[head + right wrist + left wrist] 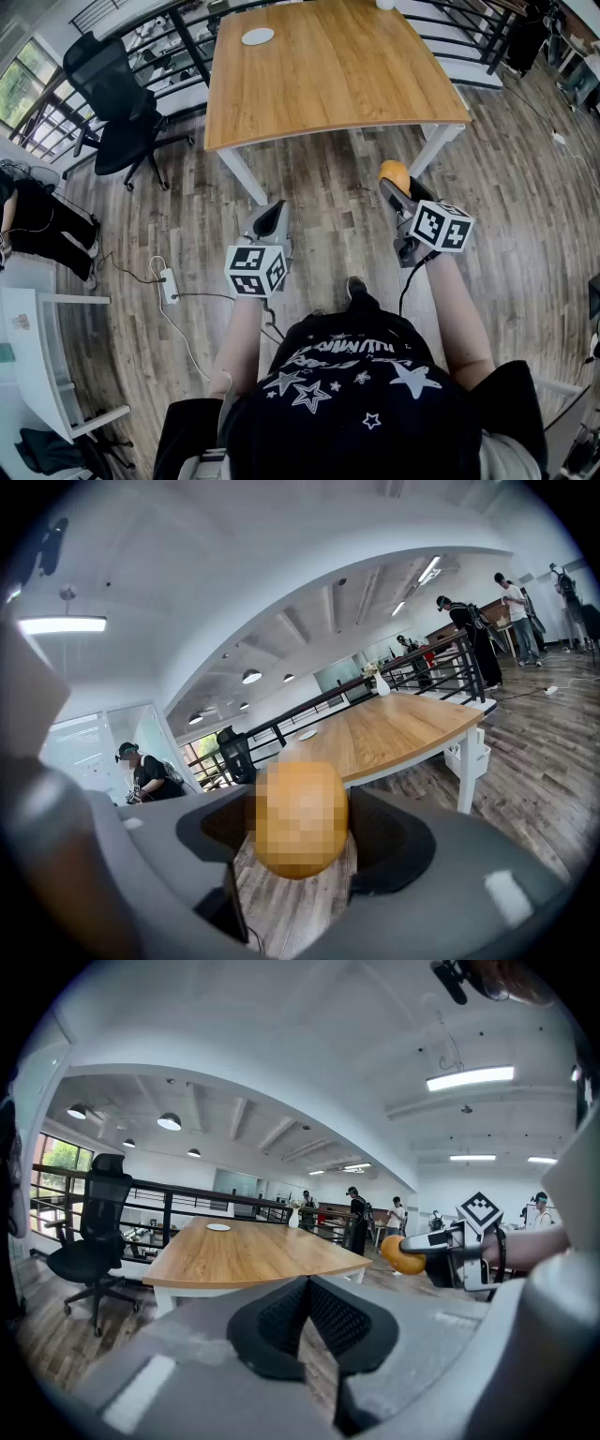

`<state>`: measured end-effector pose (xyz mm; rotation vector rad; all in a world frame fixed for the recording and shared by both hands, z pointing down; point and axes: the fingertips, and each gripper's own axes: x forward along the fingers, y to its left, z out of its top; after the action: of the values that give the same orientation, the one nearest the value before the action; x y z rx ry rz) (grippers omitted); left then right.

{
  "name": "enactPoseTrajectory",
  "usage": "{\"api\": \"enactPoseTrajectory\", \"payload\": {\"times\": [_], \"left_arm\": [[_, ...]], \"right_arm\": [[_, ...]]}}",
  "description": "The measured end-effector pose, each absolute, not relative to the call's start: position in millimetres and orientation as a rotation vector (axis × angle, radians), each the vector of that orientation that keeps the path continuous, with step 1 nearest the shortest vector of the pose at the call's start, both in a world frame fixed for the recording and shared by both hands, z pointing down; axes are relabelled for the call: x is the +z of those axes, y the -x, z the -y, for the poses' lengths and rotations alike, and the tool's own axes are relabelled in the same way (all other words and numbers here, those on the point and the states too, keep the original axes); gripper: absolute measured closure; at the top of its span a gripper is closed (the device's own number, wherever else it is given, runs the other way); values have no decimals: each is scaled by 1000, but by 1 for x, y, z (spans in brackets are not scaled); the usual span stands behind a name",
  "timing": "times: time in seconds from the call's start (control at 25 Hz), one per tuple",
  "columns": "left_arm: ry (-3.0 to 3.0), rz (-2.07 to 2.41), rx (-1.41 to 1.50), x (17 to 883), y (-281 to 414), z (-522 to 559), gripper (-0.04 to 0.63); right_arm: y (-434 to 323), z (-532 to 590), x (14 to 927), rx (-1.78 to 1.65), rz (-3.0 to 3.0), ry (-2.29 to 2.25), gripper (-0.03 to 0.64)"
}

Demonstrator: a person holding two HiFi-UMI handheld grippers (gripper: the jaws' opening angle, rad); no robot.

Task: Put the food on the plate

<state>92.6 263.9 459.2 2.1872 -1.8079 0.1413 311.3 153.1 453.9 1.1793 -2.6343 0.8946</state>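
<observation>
A round orange piece of food (394, 173) (302, 819) sits between the jaws of my right gripper (398, 187) (302, 841), which is shut on it and held in the air in front of the table, over the wooden floor. The left gripper view shows the same food (401, 1254) at its right. My left gripper (270, 220) (307, 1312) hangs lower and to the left, its pads touching with nothing between them. A small white plate (258, 37) (217, 1227) (307, 734) lies on the far left part of the wooden table (328, 75), well away from both grippers.
A black office chair (122, 103) stands left of the table, with a dark railing (159, 37) behind. A power strip and cable (170, 284) lie on the floor at the left. A white vase (382, 686) stands at the table's far end. Several people stand in the background.
</observation>
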Motion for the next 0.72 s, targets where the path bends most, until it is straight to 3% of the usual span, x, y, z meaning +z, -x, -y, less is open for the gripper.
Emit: {"api": "enactPoseTrajectory", "payload": {"times": [0.72], "left_arm": [[-2167,1807,164,460,-90,-284,594]], "right_arm": [[-289,-181,462,863,2626,-1107,295]]}}
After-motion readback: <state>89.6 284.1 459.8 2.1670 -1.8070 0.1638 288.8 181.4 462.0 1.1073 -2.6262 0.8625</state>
